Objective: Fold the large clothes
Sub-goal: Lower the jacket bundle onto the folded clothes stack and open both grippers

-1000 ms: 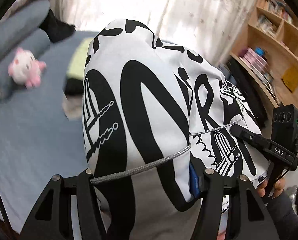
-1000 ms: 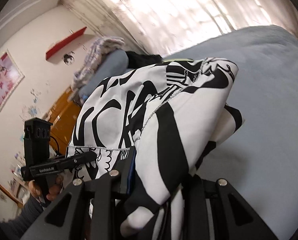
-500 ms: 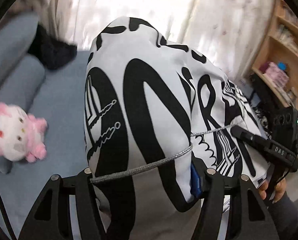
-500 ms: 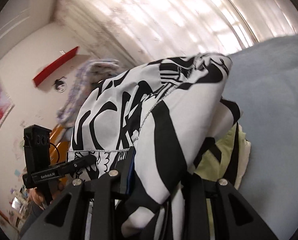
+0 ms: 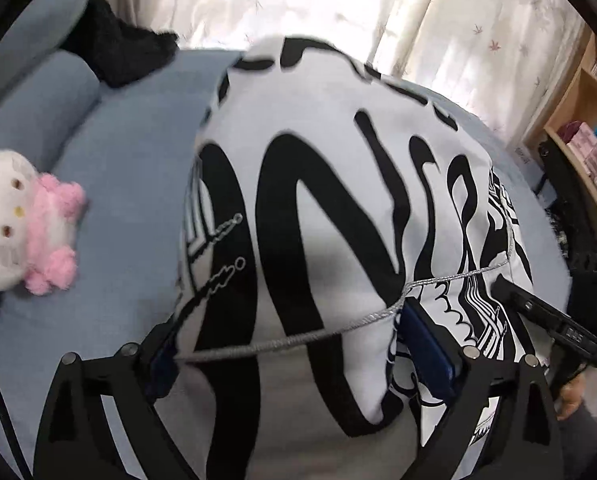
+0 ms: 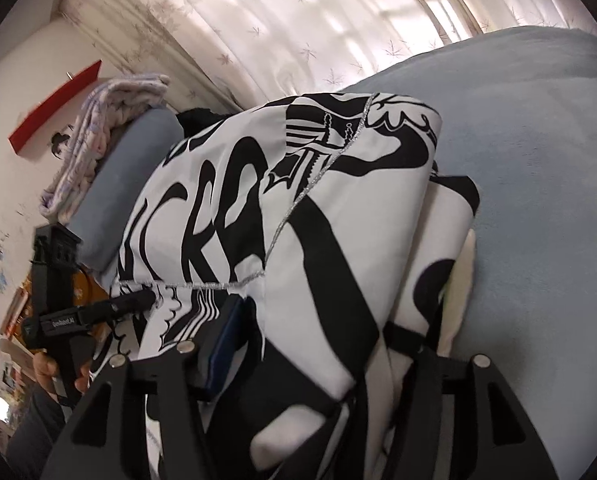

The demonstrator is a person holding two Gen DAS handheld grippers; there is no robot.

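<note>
A folded white garment with bold black print and silver trim (image 5: pixel 330 208) rests on the blue bed (image 5: pixel 130 168). My left gripper (image 5: pixel 294 352) straddles its near edge. The jaws are opening wide, and the blue pads stand off the cloth that bulges between them. My right gripper (image 6: pixel 318 344) straddles the same garment (image 6: pixel 298 200) at its other near corner. Its jaws are also opening, with a thick fold between them and the left pad's face bare. A pale yellow-green garment (image 6: pixel 462 280) peeks out beneath. Each view shows the other gripper (image 5: pixel 550 320) (image 6: pixel 94 312) alongside.
A pink and white plush toy (image 5: pixel 22 224) lies on the bed to the left. A black garment (image 5: pixel 126 52) and blue pillows (image 6: pixel 138 160) sit by the curtains. A folded lilac blanket (image 6: pixel 110 120) tops the pillows. A wooden bookshelf (image 5: pixel 590 128) stands right.
Both grippers carried the garment across and down onto the bed beside the plush toy. Both pairs of jaws have spread apart and the cloth has slackened between them.
</note>
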